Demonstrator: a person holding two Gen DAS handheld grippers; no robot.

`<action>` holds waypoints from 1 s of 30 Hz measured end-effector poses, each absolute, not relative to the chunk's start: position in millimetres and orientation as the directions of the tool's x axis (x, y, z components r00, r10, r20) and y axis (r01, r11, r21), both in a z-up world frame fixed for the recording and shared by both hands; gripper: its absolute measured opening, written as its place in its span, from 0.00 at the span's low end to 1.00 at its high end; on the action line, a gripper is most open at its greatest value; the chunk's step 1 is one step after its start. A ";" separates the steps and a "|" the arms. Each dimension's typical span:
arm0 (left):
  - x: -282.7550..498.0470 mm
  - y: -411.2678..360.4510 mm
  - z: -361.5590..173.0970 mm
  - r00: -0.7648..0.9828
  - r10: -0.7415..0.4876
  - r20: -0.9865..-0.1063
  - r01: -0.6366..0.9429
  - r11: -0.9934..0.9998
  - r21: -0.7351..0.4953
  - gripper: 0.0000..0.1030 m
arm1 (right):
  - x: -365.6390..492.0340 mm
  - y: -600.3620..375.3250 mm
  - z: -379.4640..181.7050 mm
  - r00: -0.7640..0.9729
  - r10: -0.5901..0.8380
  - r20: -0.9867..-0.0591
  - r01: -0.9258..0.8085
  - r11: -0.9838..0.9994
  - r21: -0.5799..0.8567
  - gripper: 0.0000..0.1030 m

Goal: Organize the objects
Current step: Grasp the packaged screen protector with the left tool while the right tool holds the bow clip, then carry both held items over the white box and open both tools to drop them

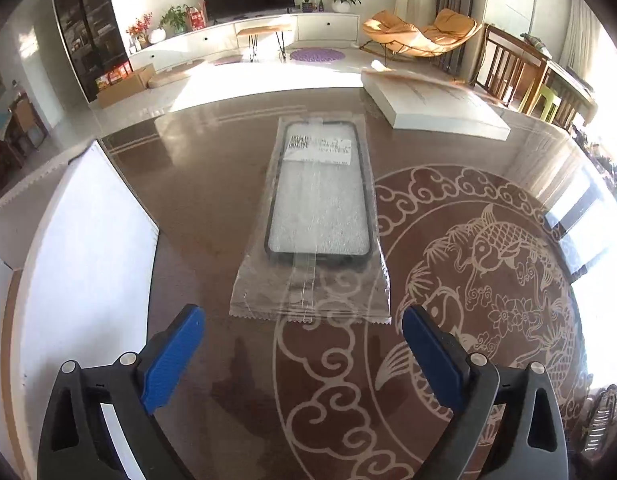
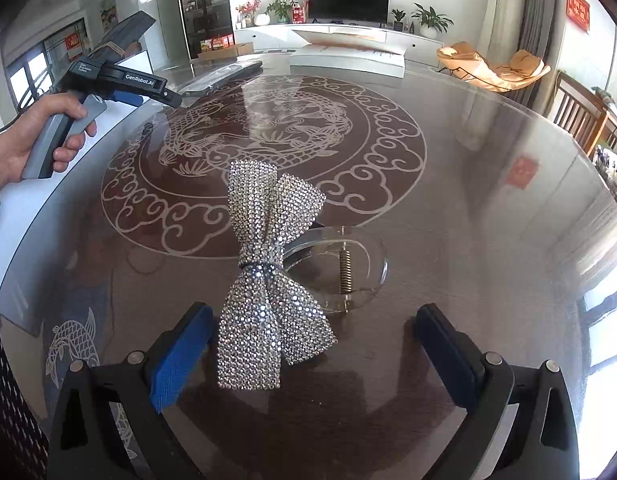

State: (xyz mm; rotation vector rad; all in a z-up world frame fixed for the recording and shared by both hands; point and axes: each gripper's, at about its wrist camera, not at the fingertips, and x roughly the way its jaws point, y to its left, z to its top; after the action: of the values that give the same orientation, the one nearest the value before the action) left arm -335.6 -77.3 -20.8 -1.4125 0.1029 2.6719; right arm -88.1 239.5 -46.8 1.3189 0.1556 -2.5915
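The left tool (image 1: 302, 344) is held low over the brown worktop (image 1: 212, 184), and its two blue pads are spread wide with nothing between them. Just in front of it a phone case in a clear bag (image 1: 318, 216) is laid flat on the worktop. A white label is seen at the far end of the case. A white box (image 1: 88, 248) is seen at the left side, and a flat white box (image 1: 432, 100) is seen at the far edge of the worktop.

The right tool (image 2: 312, 344) is also spread wide, and nothing is pinched by it. A sparkly silver bow hair clip (image 2: 268, 268) is laid on the worktop, and its near end is seen between the two blue pads, closer to the left pad. The clear clip part with a spring is seen behind the bow. In the right wrist view, the left tool is seen far off to the left, held in the left hand (image 2: 32, 140).
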 end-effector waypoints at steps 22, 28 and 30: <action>-402.4 -53.7 -63.1 -0.546 0.051 -0.836 -0.104 -0.995 0.007 0.73 | -91.9 237.7 -47.7 -0.568 -0.137 -0.812 0.247 -0.969 -0.009 0.98; -283.9 -35.1 -65.7 -0.585 0.050 -0.809 -0.102 -0.995 0.012 0.73 | -91.8 237.7 -47.8 -0.568 -0.137 -0.812 0.247 -0.969 -0.010 0.98; -239.9 -27.1 -66.6 -0.586 0.055 -0.809 -0.113 -0.994 0.015 0.73 | -91.7 237.7 -47.8 -0.568 -0.136 -0.812 0.247 -0.969 -0.010 0.98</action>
State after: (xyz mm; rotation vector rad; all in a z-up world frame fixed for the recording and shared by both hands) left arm -239.9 -27.1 -66.6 -1.3809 0.0980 2.7149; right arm -91.7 237.7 -47.8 1.3295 0.1797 -2.5983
